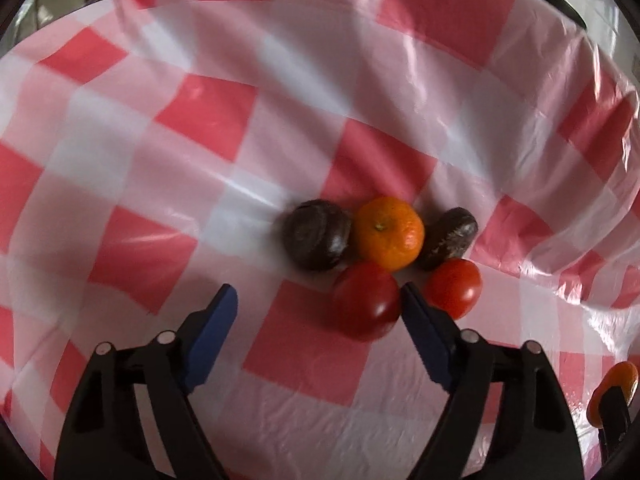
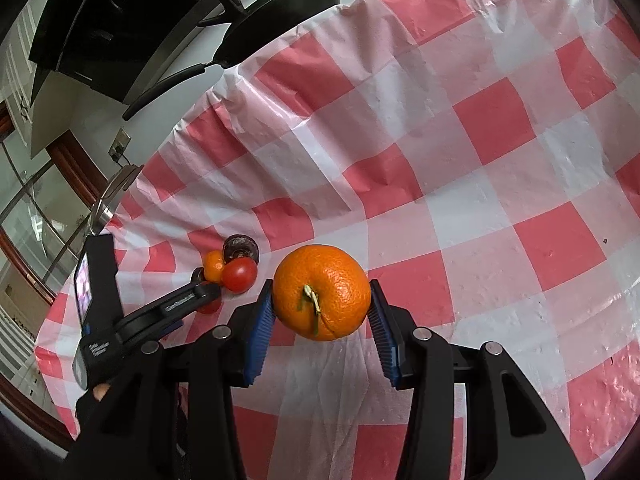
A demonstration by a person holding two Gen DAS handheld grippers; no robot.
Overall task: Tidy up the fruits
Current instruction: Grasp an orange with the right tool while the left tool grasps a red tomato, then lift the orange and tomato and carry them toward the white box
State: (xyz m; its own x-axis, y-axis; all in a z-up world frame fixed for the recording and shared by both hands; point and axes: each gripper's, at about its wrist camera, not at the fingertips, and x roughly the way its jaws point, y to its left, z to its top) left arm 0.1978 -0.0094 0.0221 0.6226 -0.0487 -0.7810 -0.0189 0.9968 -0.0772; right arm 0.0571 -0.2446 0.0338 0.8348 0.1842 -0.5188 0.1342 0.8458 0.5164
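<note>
Now, orange [image 2: 322, 292] clamped between right tongs [image 2: 322, 312], above checkered tablecloth [image 2: 480, 160].

The fruit sits in one tight cluster on the desk [image 1: 160, 168]: a dark fruit [image 1: 317, 234], a mandarin [image 1: 390, 233] and a second dark fruit [image 1: 449, 238] touch in a row, with two tomatoes [image 1: 367, 300] [image 1: 454, 288] pressed close in front. The left gripper [image 1: 318, 296] stands wide open, its right finger wedged in the narrow gap between the two tomatoes, so that side is crowded. To its left and beyond the cluster the checked cloth lies bare and open for passage. The right gripper [image 2: 322, 294], filled by a large orange [image 2: 322, 292], has open cloth ahead and to its right; the left gripper and the cluster block its left. A black pan [image 2: 280, 20] stands at the desk's far edge.
</note>
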